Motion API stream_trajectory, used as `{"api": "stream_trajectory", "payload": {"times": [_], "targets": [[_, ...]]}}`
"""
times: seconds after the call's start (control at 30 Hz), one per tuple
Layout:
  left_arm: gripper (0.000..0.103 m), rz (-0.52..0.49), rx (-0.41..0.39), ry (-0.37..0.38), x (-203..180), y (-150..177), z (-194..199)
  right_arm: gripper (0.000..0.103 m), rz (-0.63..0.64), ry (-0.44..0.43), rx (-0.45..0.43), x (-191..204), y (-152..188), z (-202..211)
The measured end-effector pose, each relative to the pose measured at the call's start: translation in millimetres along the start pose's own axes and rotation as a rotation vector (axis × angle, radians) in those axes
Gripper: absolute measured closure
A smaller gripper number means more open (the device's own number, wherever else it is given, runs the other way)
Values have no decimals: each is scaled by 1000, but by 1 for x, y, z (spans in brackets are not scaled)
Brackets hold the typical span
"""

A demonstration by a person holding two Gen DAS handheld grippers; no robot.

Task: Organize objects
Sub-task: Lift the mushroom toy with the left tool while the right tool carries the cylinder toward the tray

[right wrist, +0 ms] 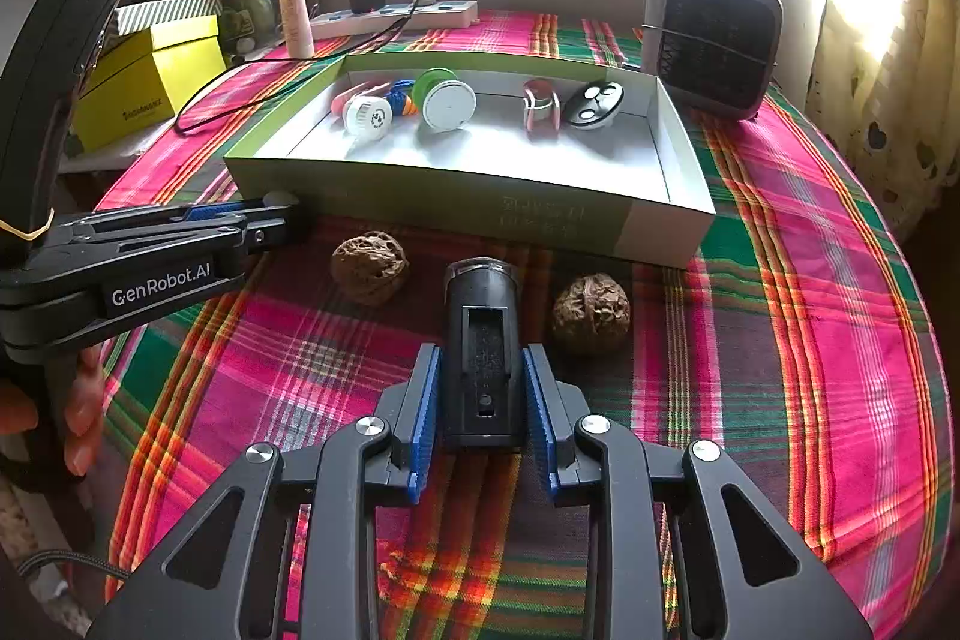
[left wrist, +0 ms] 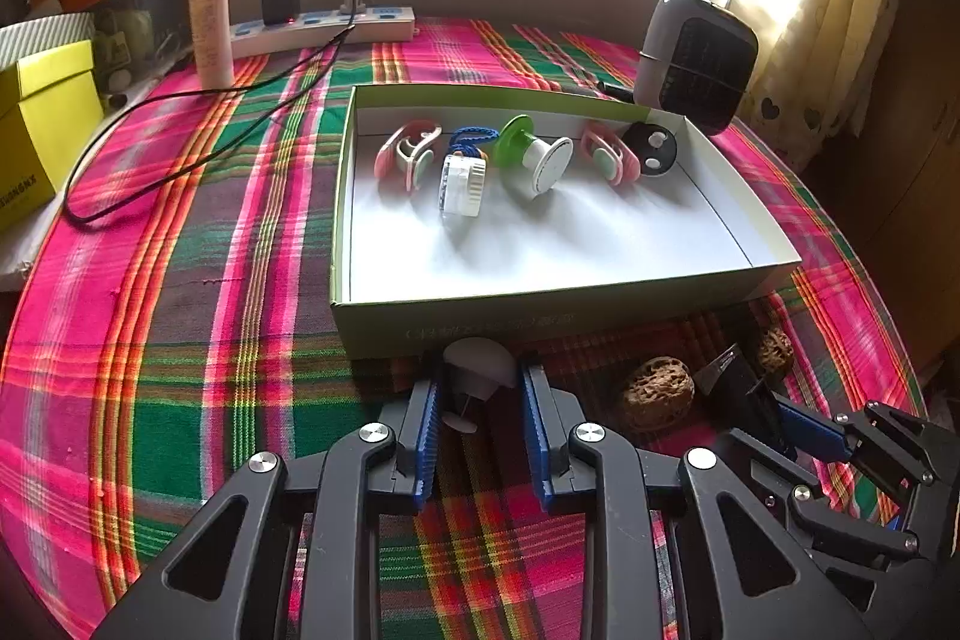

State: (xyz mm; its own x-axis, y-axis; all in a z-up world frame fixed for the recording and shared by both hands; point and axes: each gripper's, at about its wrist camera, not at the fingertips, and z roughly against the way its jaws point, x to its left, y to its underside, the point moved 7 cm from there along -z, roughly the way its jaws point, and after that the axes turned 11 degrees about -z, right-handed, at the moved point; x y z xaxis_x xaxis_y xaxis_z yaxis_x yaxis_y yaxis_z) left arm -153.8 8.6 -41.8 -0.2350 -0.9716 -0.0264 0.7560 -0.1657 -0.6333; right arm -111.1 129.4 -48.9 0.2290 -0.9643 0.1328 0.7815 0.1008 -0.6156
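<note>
My right claw (right wrist: 480,400) is clamped on a black cylinder (right wrist: 482,340), lens end pointing toward the box (right wrist: 468,208). My left claw (left wrist: 477,400) grips a small white piece (left wrist: 477,364) just at the box's near wall. To do this well, I lift each load clear of that wall before going forward, so nothing catches the rim. I aim for the bare floor near the front of the box, away from the green spool (right wrist: 444,100) and the clips at the back. Two walnuts (right wrist: 369,265) sit on the counter (right wrist: 810,280) either side of the cylinder; I rise straight up to avoid nudging them, and release low.
</note>
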Motion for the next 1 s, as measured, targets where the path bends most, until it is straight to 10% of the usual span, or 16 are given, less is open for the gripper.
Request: {"api": "stream_trajectory", "payload": {"times": [1.0], "targets": [[80, -7, -6, 18, -5, 5, 14, 75, -10, -45, -36, 1, -8, 15]]}}
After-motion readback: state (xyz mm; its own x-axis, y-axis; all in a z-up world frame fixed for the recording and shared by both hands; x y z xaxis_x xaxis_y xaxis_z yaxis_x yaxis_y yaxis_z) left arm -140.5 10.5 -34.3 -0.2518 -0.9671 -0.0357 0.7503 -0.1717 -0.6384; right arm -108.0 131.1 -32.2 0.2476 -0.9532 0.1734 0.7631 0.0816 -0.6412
